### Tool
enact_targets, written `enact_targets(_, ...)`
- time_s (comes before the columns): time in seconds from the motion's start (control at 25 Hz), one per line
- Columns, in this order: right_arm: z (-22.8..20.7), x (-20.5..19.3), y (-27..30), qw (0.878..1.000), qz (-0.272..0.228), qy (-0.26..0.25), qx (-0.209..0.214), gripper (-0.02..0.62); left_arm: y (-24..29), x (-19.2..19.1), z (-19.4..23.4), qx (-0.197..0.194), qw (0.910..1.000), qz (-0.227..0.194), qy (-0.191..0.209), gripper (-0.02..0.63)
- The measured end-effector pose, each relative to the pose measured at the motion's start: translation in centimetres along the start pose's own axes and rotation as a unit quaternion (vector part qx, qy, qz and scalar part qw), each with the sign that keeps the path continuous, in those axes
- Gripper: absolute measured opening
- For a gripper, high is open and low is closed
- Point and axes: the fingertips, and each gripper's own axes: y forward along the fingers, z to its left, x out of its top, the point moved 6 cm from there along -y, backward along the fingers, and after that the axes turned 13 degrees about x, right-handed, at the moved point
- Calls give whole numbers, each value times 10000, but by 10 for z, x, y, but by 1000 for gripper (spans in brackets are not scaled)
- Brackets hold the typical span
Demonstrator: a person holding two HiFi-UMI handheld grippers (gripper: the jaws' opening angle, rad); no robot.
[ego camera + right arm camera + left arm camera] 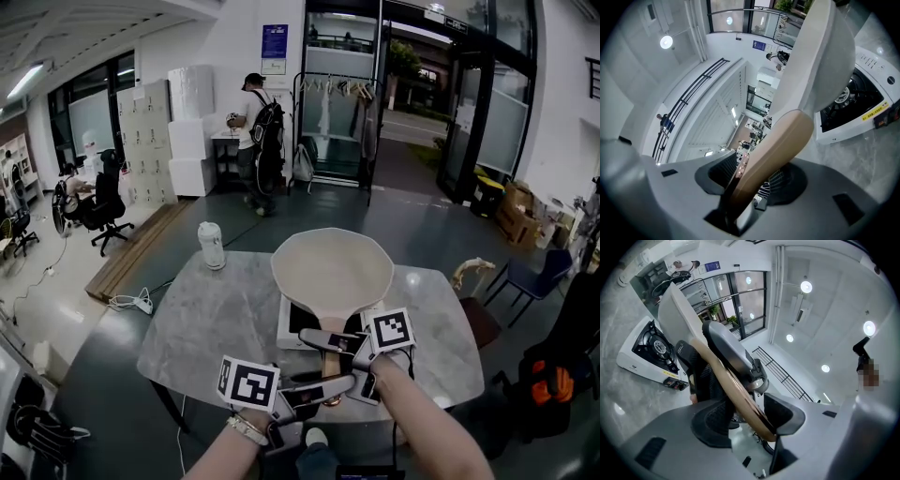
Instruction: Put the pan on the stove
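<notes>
Left gripper and right gripper, jaws part-closed gripping pan handle, pan tilted over stove

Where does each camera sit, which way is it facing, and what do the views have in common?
Head view: on the person's head, looking down at the table, with the pan over the stove; forearms, left gripper and right gripper show.
Left gripper view: on the left gripper, looking along its jaws, shut on the handle, up toward the ceiling; stove at left.
Right gripper view: on the right gripper, looking along its jaws, shut on the handle; stove at right.
Shared: all three show pan and stove.
</notes>
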Motion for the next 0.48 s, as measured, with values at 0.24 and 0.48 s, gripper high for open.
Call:
enact_targets(0.24, -26, 4, -2, 10000, -6, 45, 6, 192, 8, 1, 22, 38, 10000, 68, -21, 221)
enact_targets(0.48, -48, 7, -8, 10000, 8, 30, -70, 193, 19, -1, 41, 104, 9999, 124, 16, 222)
